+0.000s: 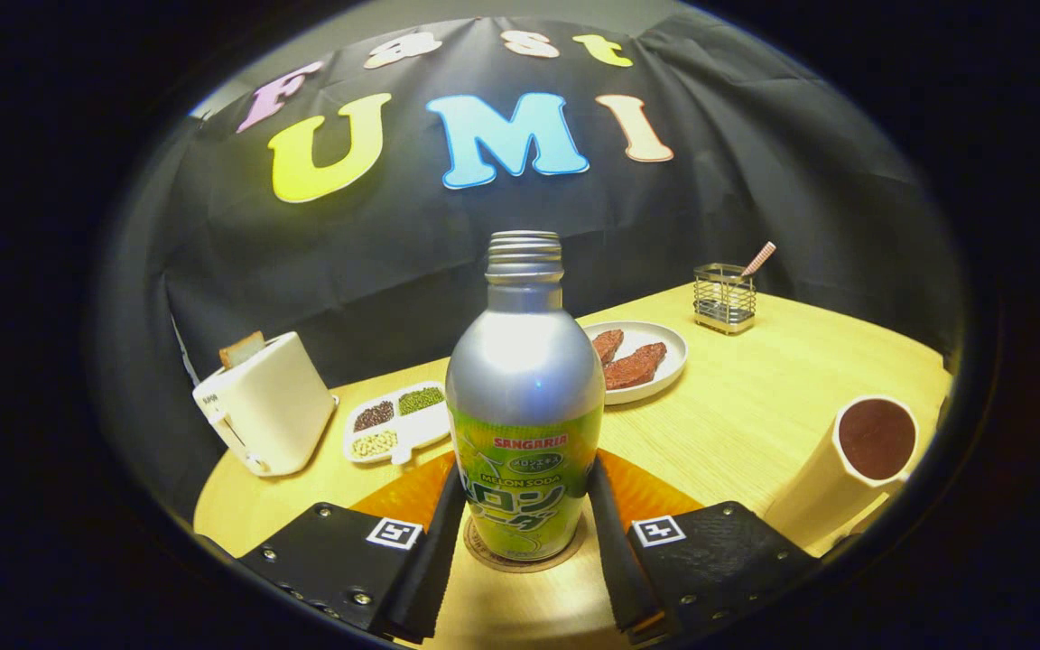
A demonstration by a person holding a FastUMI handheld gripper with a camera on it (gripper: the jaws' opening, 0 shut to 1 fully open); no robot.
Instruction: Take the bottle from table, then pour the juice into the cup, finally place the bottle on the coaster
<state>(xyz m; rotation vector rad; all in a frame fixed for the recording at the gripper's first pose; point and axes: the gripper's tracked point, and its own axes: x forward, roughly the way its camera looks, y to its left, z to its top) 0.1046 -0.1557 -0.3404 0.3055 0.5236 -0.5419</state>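
Observation:
A silver metal bottle with a green label and an uncapped threaded neck stands upright on a round cork coaster, between my fingers. My gripper is shut on the bottle, one finger pressed against each side of the label's lower part. The coaster lies on an orange mat. To the right, a little beyond the right finger, stands a cream faceted cup holding dark liquid.
On the wooden table behind the bottle: a cream toaster with a slice of bread at the left, a white divided dish of beans, a plate with meat slices, and a wire holder at the back right.

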